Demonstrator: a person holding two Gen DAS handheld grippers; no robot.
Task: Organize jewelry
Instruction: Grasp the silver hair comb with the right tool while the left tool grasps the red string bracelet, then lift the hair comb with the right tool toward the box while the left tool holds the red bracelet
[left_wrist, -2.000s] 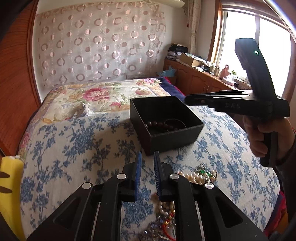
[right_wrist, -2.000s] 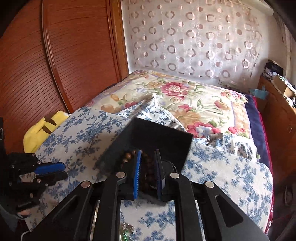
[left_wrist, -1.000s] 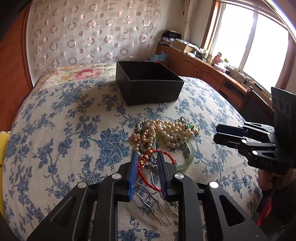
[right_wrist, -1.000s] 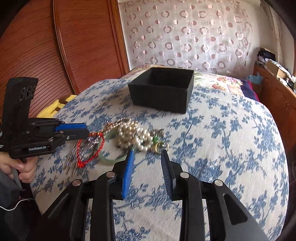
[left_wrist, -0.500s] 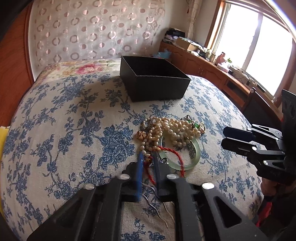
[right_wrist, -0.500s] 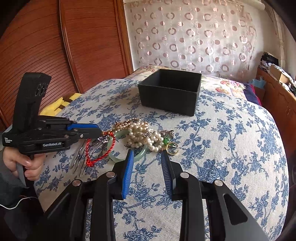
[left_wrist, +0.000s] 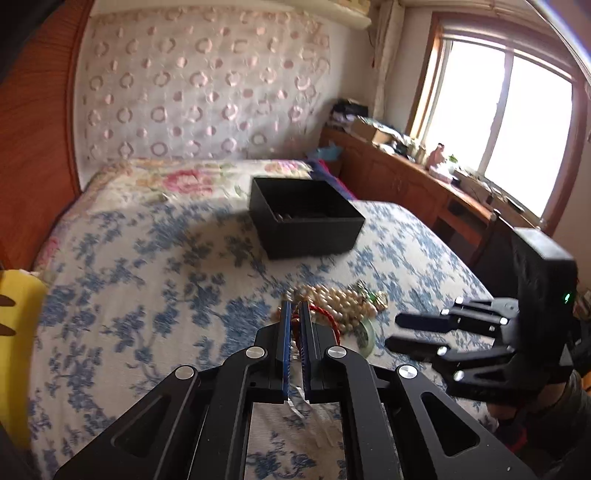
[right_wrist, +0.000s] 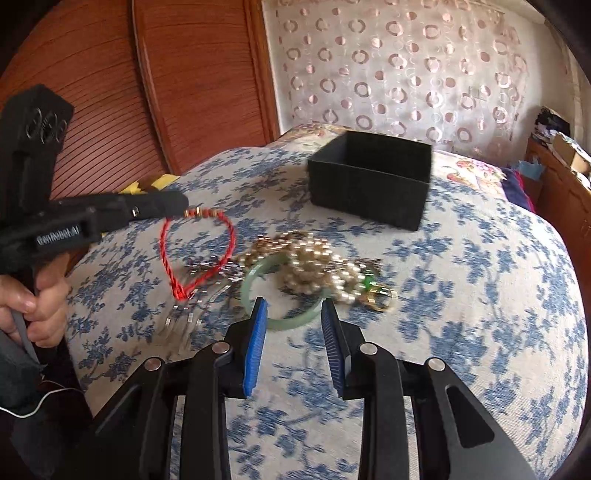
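My left hand-held gripper was matte black, white lettering on its side, blue pads, silver screws. My right hand-held gripper matched it, a green light glowing behind its fingers.

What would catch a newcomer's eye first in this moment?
Probably the red cord bracelet, dangling as a loop from the shut left gripper above the blue-flowered bedspread. Next to it lies a tangle of pearl necklaces over a green bangle, just ahead of the open right gripper. Farther back sits the open black box.
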